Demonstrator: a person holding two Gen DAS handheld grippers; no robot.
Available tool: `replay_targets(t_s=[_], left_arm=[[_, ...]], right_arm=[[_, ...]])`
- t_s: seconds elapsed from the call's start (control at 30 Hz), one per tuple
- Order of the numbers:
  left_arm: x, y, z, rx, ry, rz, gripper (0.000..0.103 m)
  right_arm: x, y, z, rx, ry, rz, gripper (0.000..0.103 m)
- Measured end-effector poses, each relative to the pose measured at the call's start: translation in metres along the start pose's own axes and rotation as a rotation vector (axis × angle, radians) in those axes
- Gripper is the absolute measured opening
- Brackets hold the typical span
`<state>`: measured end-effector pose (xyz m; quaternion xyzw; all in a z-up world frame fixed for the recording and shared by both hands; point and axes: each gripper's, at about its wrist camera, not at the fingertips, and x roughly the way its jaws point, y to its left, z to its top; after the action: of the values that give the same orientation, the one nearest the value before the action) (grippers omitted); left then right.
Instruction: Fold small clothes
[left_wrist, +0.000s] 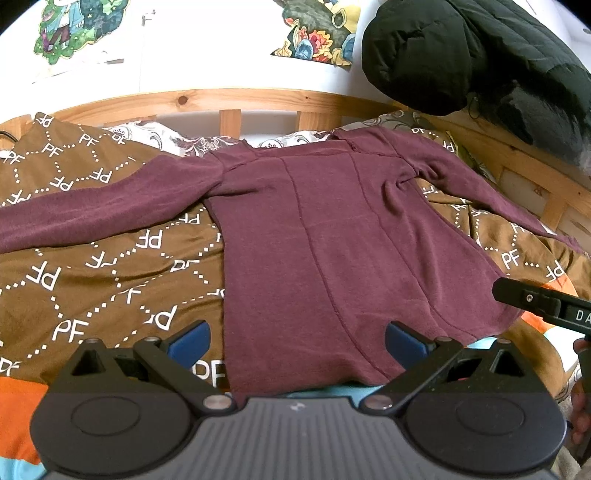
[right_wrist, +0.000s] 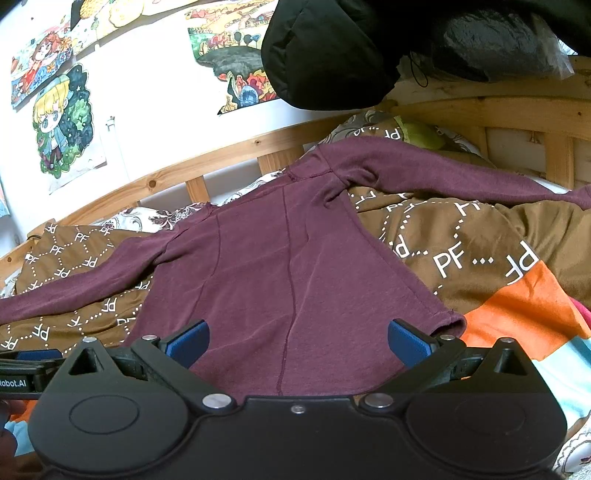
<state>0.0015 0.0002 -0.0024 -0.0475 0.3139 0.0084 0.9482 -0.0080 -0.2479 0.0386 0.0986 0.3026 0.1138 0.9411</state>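
Left wrist: shirt (left_wrist: 332, 236) collar-away, lengthwise.

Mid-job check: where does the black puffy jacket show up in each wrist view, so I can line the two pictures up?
Left wrist view: the black puffy jacket fills the top right corner, above the wooden bed rail.
Right wrist view: the black puffy jacket hangs top centre to right, over the same rail.
Shared landmark: the maroon shirt spread flat below it.
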Motion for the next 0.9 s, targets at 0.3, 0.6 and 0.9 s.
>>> replay_targets(t_s=[0.3, 0.6, 0.9], left_arm=[[-0.0003, -0.0003, 0.0002, 0.000, 0.001, 0.000, 0.102], [-0.0002, -0.0005, 0.0004, -0.001, 0.004, -0.001, 0.102], [-0.0003, -0.0007, 0.0003, 0.000, 0.004, 0.000, 0.102]], right_arm=[[0.0000, -0.0004, 0.0000, 0.003, -0.001, 0.000, 0.103], [0.0003, -0.0008, -0.0001, 0.005, 0.001, 0.001, 0.103], [0.0003, -0.0009, -0.0004, 0.007, 0.000, 0.002, 0.103]])
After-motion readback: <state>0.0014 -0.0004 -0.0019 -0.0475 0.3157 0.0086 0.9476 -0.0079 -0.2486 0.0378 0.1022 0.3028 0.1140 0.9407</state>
